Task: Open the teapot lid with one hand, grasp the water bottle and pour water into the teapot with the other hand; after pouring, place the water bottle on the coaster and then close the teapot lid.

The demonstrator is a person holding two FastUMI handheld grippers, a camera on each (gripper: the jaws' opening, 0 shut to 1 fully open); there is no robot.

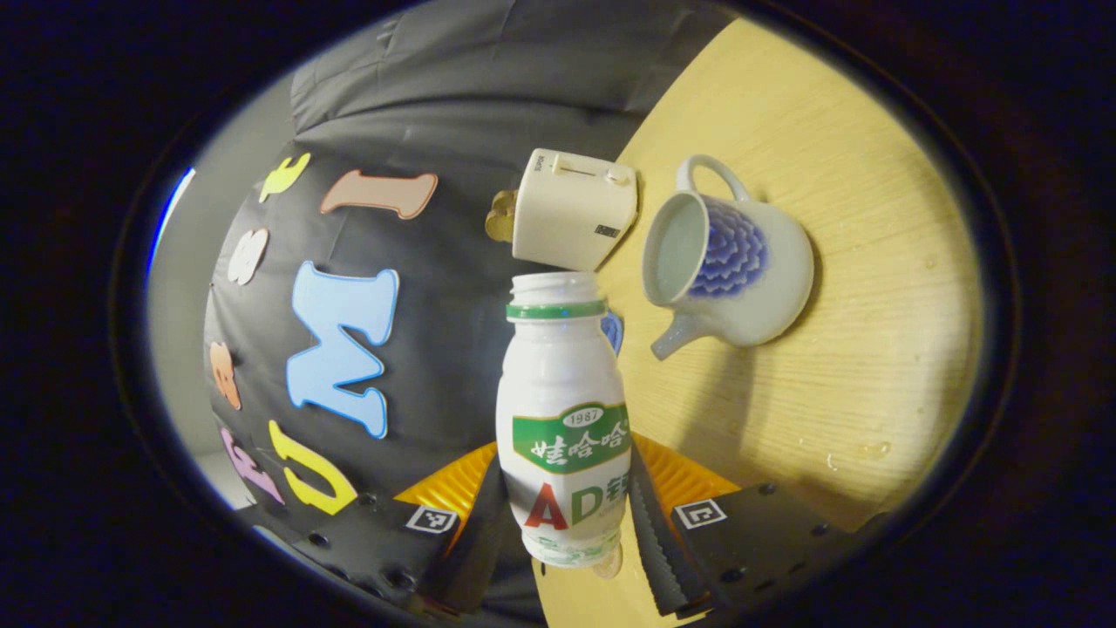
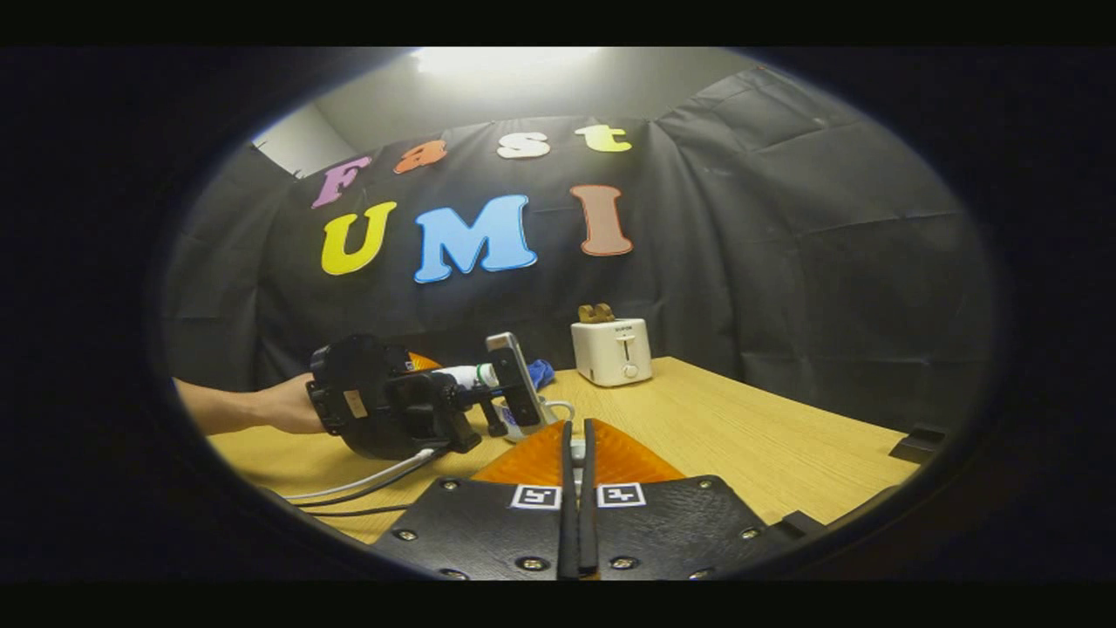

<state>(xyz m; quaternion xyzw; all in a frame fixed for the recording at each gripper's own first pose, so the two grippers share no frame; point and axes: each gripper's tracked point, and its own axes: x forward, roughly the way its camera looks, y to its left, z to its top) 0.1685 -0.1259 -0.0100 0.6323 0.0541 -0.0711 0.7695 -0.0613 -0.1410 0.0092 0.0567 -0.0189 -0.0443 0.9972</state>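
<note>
Water bottle (image 1: 565,410), uncapped, clamped between left gripper (image 1: 567,515) fingers, tipped beside open teapot (image 1: 728,262) on tabletop (image 1: 872,288).
Right gripper (image 2: 577,488) fingers pressed together, empty; toaster (image 2: 612,351) behind.

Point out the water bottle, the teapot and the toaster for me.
water bottle (image 1: 562,419): left gripper view, on its labelled body between the fingers.
teapot (image 1: 772,279): left gripper view, on its side wall next to the blue pattern.
toaster (image 2: 612,351): right gripper view, on its front face.
</note>
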